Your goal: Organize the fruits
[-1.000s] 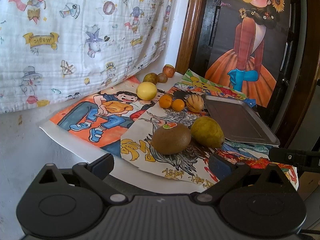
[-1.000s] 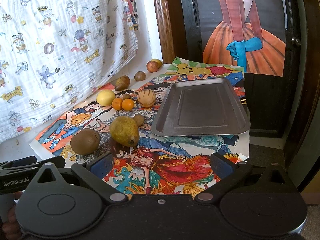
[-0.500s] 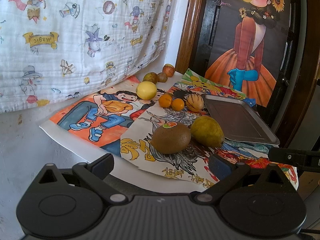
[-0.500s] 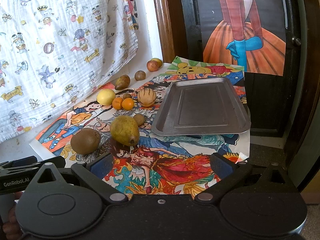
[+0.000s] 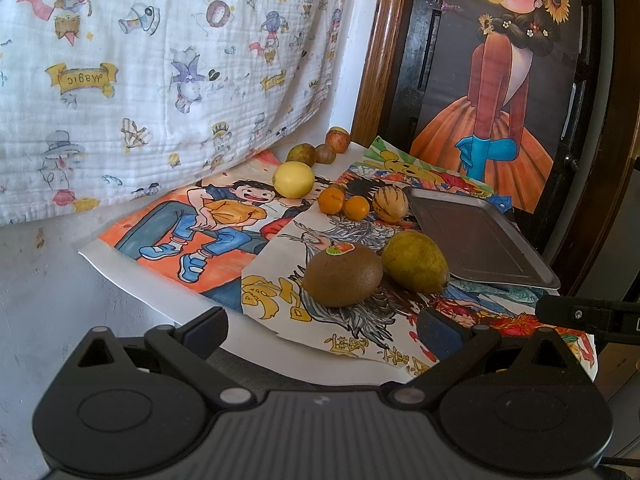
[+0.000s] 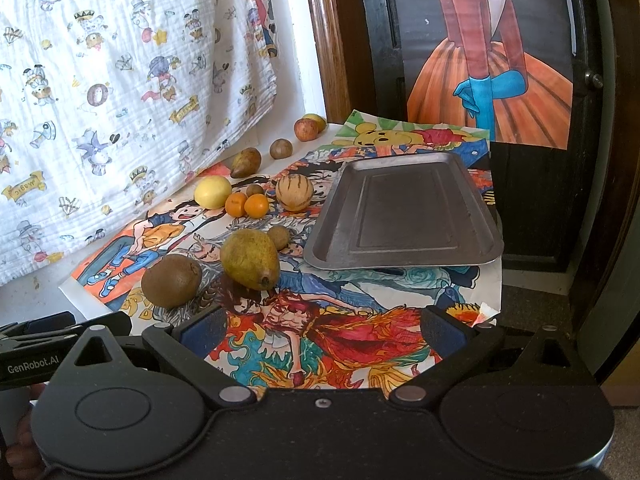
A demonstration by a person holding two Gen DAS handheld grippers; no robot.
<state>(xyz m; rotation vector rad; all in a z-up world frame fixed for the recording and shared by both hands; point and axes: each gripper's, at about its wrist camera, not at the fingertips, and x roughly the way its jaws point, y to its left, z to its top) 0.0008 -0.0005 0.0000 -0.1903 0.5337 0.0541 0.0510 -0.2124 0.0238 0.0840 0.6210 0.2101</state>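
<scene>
Both grippers spread wide and empty, low at the near edge of the table: left gripper [image 5: 322, 322] aimed toward the kiwi [image 5: 342, 275], right gripper [image 6: 322, 326] over the painted posters [image 6: 320, 332]. "GenRobot.AI" printed in white on the left gripper's side, seen at the lower left of the right wrist view, fingertips of a hand [image 6: 18, 446] below it. Nearest fruit the kiwi, a small round sticker on top, writing too small to read. Just beside it a green-yellow pear [image 5: 414, 262], a small brown fruit [image 6: 279, 237] behind. Further back a lemon [image 5: 293, 179], two small oranges [image 5: 344, 204], a striped melon-like fruit [image 5: 390, 204]. To the right an empty metal tray [image 6: 404, 258], apart from all fruit. Farthest, by the wall, a second pear [image 6: 246, 162], a brown nut-like fruit [image 6: 281, 149], an apple [image 6: 306, 129]. Hanging cartoon cloth [image 5: 140, 60] with "magic" mirrored on a yellow banner; dark door [image 6: 380, 40] with a painted dancer.
</scene>
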